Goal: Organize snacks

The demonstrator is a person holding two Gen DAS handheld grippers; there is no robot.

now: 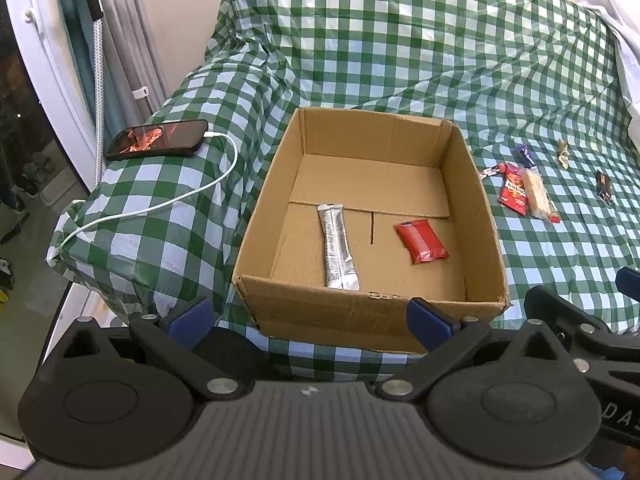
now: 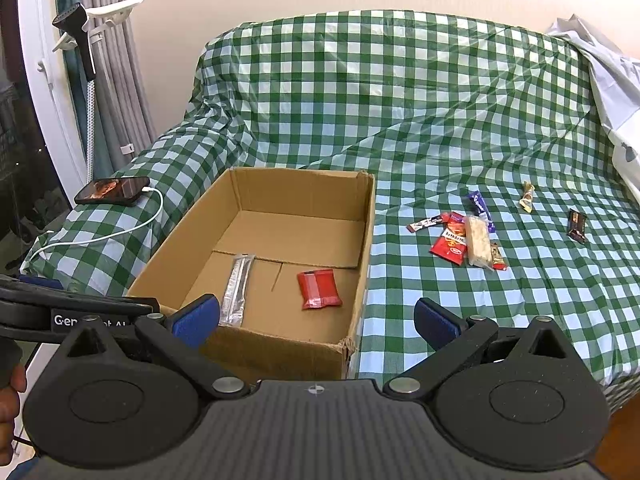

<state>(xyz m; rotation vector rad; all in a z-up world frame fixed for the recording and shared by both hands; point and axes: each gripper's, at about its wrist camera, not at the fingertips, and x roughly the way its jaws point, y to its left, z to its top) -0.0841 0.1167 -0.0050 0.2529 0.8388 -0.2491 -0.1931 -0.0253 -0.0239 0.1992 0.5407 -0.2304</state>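
An open cardboard box (image 1: pixel 476 216) (image 2: pixel 366 240) sits on the green checked cloth. Inside it lie a silver stick pack (image 1: pixel 338 246) (image 2: pixel 236 290) and a red wrapped snack (image 1: pixel 421 241) (image 2: pixel 319 289). Right of the box lies a loose pile: a red packet (image 1: pixel 513 189) (image 2: pixel 451 240), a pale bar (image 1: pixel 537 192) (image 2: pixel 479 245), a purple bar (image 1: pixel 526 155) (image 2: pixel 481 207), a gold wrapper (image 1: pixel 563 153) (image 2: pixel 528 197) and a dark brown bar (image 1: pixel 604 187) (image 2: pixel 577 226). My left gripper (image 1: pixel 310 320) stands open before the box's near wall. My right gripper (image 2: pixel 318 320) is open over the box's near right corner, holding nothing.
A phone (image 1: pixel 158 140) (image 2: pixel 113 191) with a lit screen and white cable (image 1: pixel 160 204) rests on the covered armrest at left. A garment steamer (image 2: pixel 82 40) and curtains stand further left. White fabric (image 2: pixel 612 80) lies at the far right.
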